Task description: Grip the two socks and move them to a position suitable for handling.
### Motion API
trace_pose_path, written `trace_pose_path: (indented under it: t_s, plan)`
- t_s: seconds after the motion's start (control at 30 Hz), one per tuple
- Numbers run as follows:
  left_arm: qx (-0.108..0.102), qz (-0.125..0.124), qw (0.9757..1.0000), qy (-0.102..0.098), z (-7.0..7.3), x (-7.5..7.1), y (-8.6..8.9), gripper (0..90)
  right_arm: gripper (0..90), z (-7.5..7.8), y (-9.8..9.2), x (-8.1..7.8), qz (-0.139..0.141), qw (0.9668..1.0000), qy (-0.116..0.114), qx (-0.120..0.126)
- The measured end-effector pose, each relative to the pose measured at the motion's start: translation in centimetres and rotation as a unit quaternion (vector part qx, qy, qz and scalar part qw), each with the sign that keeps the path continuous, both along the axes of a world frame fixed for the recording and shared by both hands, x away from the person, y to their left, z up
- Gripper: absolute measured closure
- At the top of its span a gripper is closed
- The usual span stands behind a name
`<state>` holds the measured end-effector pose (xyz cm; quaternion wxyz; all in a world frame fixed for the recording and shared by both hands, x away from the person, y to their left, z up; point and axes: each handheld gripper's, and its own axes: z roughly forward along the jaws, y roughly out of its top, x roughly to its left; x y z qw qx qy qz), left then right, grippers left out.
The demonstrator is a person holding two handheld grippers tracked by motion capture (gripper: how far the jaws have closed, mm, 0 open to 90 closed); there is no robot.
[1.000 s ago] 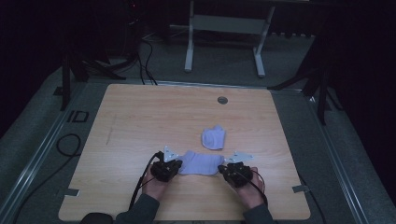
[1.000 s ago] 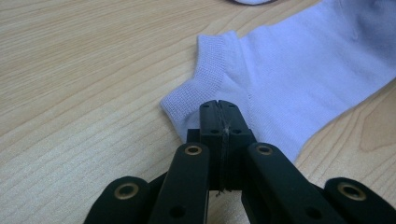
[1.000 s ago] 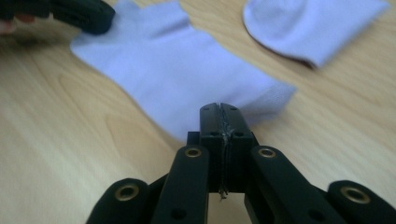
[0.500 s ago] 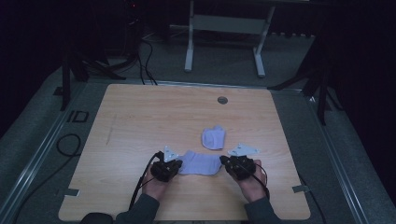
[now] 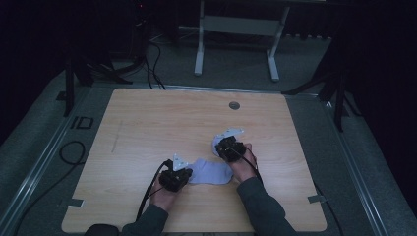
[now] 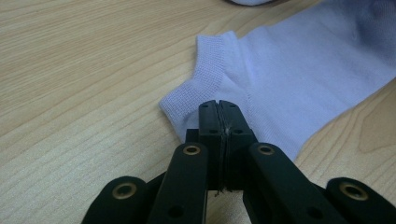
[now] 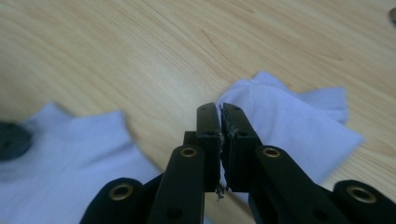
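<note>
On the near half of the table, two pale socks and a gripper at each.

The left gripper (image 6: 218,109) has its jaws pressed flat together, pinching the cuff edge of the near sock (image 6: 299,84), which lies flat on the wooden table (image 5: 147,128) between both hands. The right gripper (image 7: 220,114) is pretty much shut too, just a hairline slit between the jaws, nothing pinched that I can see; it sits right over the edge of the far sock (image 7: 289,121), a small folded one a bit further up the table. In the high view the right gripper and hand cover most of that far sock. Other stuff: a round grommet (image 5: 234,105) toward the far edge, well apart from the socks, and dark cables trailing from both grippers.
</note>
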<state>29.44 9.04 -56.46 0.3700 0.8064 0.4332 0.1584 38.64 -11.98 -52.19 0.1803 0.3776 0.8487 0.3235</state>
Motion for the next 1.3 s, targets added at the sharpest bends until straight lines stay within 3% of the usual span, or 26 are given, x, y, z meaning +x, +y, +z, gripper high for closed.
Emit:
trace_pose_path:
  t_s: [0.2, 0.23, 0.37, 0.4, 0.63, 0.8, 1.2, 1.23, 1.3]
  plan:
    - [0.000, 0.000, 1.0000, 0.000, 0.0, 0.0, 0.0, 88.5, 83.4, -0.5, 1.0, 1.3, -0.009, 0.9998, 0.017, 0.000]
    - [-0.001, 0.001, 1.0000, 0.000, 0.0, 0.0, 0.0, 88.4, 78.8, -0.9, 1.8, 2.1, -0.013, 0.9994, 0.029, -0.009]
    - [-0.001, 0.001, 1.0000, 0.001, 0.0, 0.0, 0.0, 88.2, 76.8, -1.2, 2.2, 2.7, -0.019, 0.9989, 0.038, -0.021]
    - [0.000, 0.000, 1.0000, 0.001, 0.0, 0.0, 0.0, 88.1, 76.6, -1.8, 2.5, 3.5, -0.031, 0.9971, 0.062, -0.033]
    - [-0.002, 0.000, 1.0000, 0.001, 0.0, 0.0, 0.0, 87.9, 88.2, -1.9, 2.5, 3.6, -0.035, 0.9958, 0.075, -0.039]
    - [-0.001, 0.000, 1.0000, 0.001, 0.0, 0.0, 0.0, 87.8, 88.9, -2.0, 2.5, 3.1, -0.037, 0.9952, 0.091, -0.009]
    - [0.000, -0.001, 1.0000, 0.000, 0.0, 0.0, 0.0, 87.1, 89.0, -1.1, 3.5, 2.3, -0.028, 0.9947, 0.096, 0.026]
    - [-0.001, 0.000, 1.0000, 0.001, 0.0, 0.0, 0.0, 87.0, 89.0, -0.5, 3.3, 2.1, -0.026, 0.9940, 0.095, 0.047]
    - [-0.002, 0.000, 1.0000, 0.001, 0.0, 0.0, 0.0, 87.0, 89.0, 0.0, 3.2, 2.1, -0.025, 0.9934, 0.094, 0.060]
